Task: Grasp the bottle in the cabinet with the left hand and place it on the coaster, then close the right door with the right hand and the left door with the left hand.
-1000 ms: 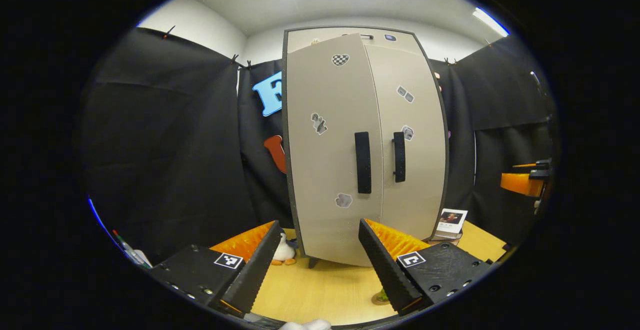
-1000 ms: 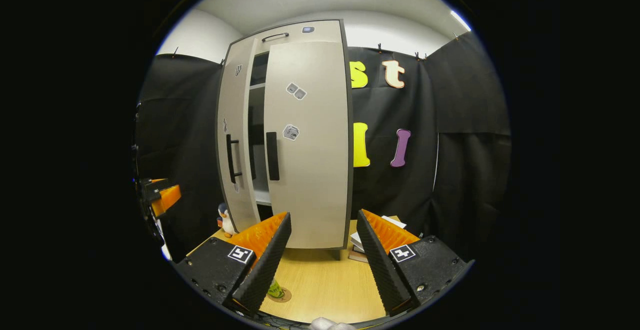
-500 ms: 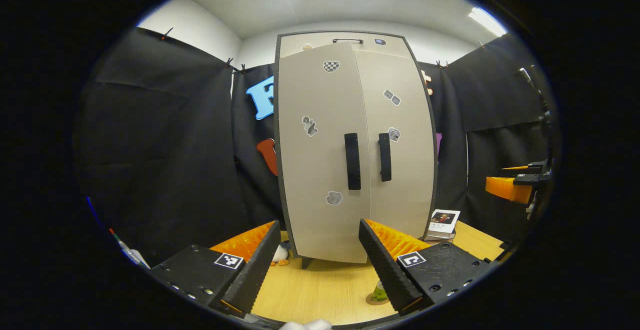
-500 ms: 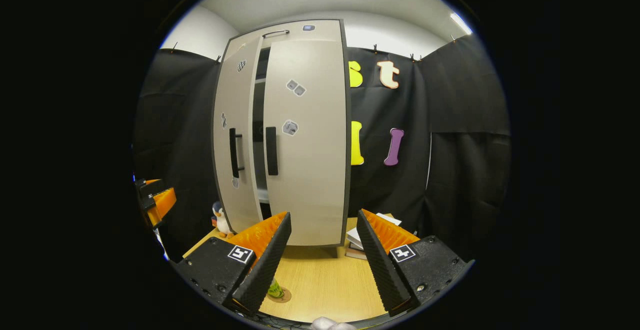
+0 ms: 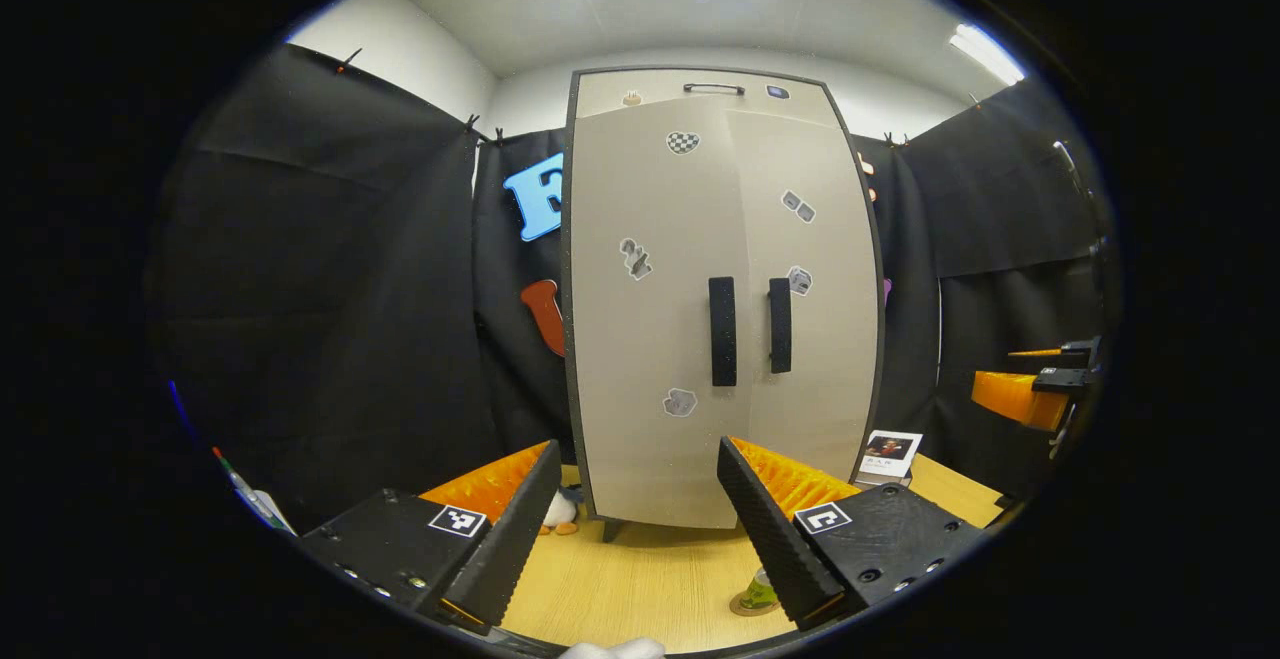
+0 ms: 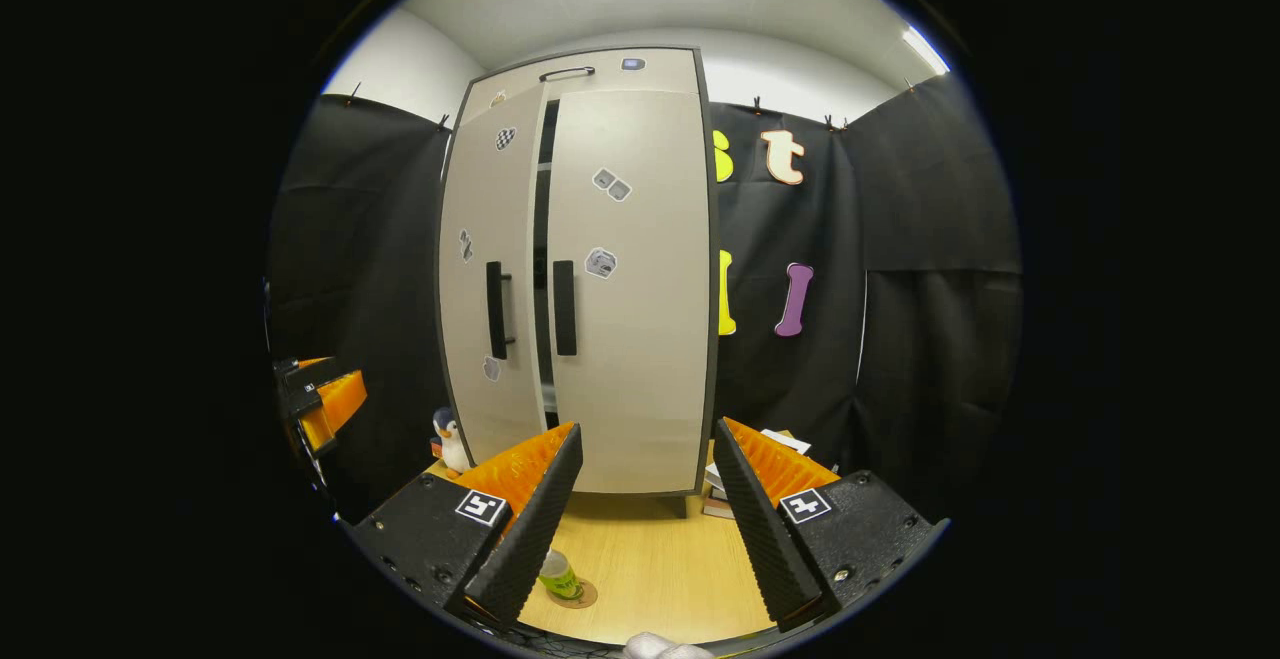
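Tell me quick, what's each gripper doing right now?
Left gripper: open, holding nothing.
Right gripper: open, holding nothing.

the cabinet (image 5: 720, 299) stands upright on the table (image 6: 650, 559) and blocks the way ahead – its left door (image 6: 490, 279) stands a narrow crack off the right door (image 6: 630, 279), a dark gap too slim for a gripper. bare wood lies open before the doors. low obstacles: the bottle (image 6: 556, 573) on its coaster (image 6: 578, 596), a toy penguin (image 6: 450, 439) at the left, books (image 5: 888, 451) at the right.
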`<state>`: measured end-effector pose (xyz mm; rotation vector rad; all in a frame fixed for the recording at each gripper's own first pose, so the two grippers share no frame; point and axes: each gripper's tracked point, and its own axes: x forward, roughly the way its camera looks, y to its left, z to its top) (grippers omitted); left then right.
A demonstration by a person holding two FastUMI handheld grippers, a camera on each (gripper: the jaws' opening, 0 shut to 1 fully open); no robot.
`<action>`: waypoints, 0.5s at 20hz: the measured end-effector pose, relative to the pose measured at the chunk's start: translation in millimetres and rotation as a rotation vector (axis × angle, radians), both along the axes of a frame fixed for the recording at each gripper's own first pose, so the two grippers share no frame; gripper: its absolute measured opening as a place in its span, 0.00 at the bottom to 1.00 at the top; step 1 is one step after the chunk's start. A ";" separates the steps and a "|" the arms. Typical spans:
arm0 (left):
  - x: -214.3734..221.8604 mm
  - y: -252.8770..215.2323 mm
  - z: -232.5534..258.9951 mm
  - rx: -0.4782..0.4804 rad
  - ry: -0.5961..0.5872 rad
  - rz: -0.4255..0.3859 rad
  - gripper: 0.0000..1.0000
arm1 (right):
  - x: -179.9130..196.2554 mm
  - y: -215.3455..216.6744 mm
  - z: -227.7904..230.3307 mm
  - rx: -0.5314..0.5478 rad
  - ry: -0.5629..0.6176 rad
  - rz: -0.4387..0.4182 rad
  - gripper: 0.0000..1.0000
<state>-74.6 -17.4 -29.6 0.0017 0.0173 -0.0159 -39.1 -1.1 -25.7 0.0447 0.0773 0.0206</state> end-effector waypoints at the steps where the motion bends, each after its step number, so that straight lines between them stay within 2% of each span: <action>1: -1.3 2.2 -0.3 0.000 0.000 0.005 0.96 | -0.8 0.8 -0.7 0.001 0.000 -0.001 0.82; 10: -3.0 16.9 -8.9 -0.017 0.023 0.032 0.96 | 0.7 12.5 -2.6 0.000 0.003 0.015 0.82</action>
